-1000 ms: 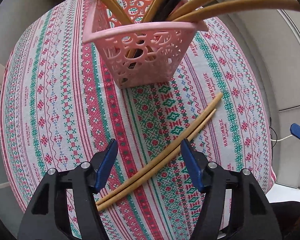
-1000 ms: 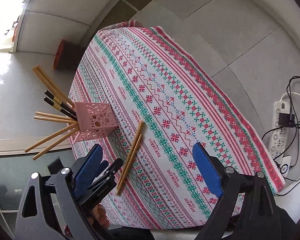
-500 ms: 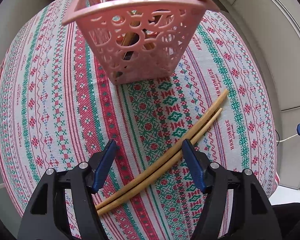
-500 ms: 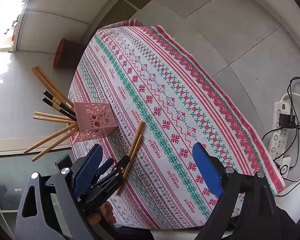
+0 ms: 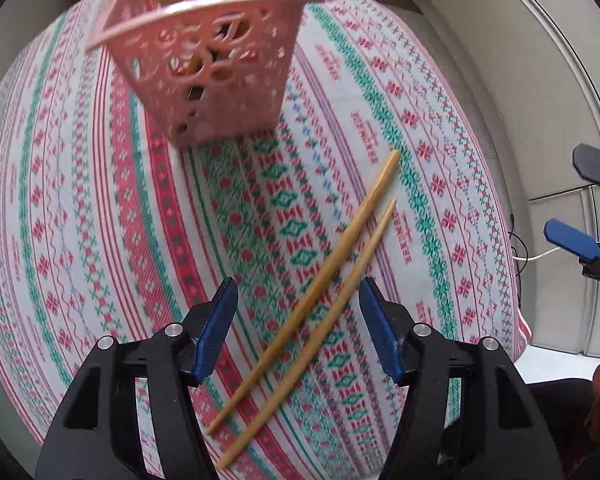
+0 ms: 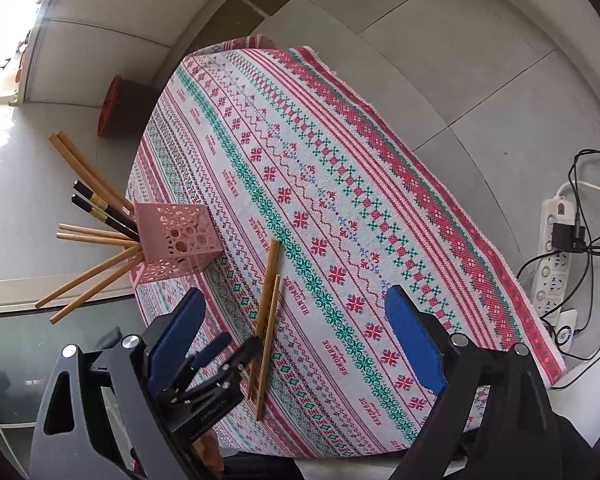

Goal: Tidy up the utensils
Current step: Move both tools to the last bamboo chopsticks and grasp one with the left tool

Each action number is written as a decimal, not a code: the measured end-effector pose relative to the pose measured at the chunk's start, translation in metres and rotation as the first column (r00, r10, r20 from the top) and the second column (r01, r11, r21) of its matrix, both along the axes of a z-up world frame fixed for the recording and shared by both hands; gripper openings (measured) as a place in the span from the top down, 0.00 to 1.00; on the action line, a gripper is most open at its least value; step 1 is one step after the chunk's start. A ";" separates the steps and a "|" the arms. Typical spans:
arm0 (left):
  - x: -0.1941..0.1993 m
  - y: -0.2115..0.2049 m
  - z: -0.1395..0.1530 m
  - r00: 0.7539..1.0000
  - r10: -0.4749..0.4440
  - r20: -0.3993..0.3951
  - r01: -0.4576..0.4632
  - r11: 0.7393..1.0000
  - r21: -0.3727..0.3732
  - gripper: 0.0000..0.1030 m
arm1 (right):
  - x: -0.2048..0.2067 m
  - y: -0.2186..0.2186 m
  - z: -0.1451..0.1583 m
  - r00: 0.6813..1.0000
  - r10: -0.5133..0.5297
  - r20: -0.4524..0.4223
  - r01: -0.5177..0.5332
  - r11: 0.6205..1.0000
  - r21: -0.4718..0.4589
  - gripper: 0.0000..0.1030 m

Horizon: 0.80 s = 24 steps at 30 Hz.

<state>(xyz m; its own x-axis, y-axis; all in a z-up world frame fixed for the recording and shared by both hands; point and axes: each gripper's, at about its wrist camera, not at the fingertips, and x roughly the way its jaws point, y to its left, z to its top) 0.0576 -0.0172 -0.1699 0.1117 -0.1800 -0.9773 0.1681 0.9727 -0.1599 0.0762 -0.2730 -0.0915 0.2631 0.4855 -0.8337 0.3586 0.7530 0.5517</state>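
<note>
While your left gripper (image 5: 296, 328) hangs low over the patterned surface (image 5: 80, 208), its blue fingers (image 5: 216, 324) are spread wide and grasping nothing, with the two loose wooden chopsticks (image 5: 324, 280) lying on the cloth between them. Both sticks run diagonally, side by side and slightly apart (the outer one sits a little lower), their far tips pointing up and to the right in the left wrist view. Just beyond them stands the pink lattice basket (image 5: 216, 68), blurred in that view, already bristling with wooden chopsticks and a dark pair.

From your right wrist view you can see it all from farther off: the basket (image 6: 176, 242) sits near the surface's left edge, the loose pair (image 6: 269, 308) lies just to its right, and the left gripper (image 6: 230, 346) reaches in at their near ends. Your right gripper (image 6: 296, 340) is held well above the cloth (image 6: 380, 200), fingers (image 6: 414, 344) released and wide, nothing in them. A power strip (image 6: 550, 256) with cables lies on the floor off to the right.
</note>
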 end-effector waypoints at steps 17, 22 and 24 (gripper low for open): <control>0.000 -0.059 -0.012 0.987 -0.156 0.041 0.148 0.976 0.157 0.90 | -0.003 0.000 -0.027 0.997 -0.018 -0.074 0.013 0.998 -0.068 0.14; -0.016 -0.026 -0.014 0.988 -0.144 -0.060 0.152 0.974 0.170 0.80 | -0.003 0.024 -0.046 0.992 0.035 -0.123 -0.051 0.990 -0.131 0.14; -0.012 -0.024 -0.009 0.991 -0.127 -0.034 0.130 0.984 0.124 0.76 | -0.004 0.040 -0.047 0.992 0.058 -0.114 -0.075 0.986 -0.152 0.14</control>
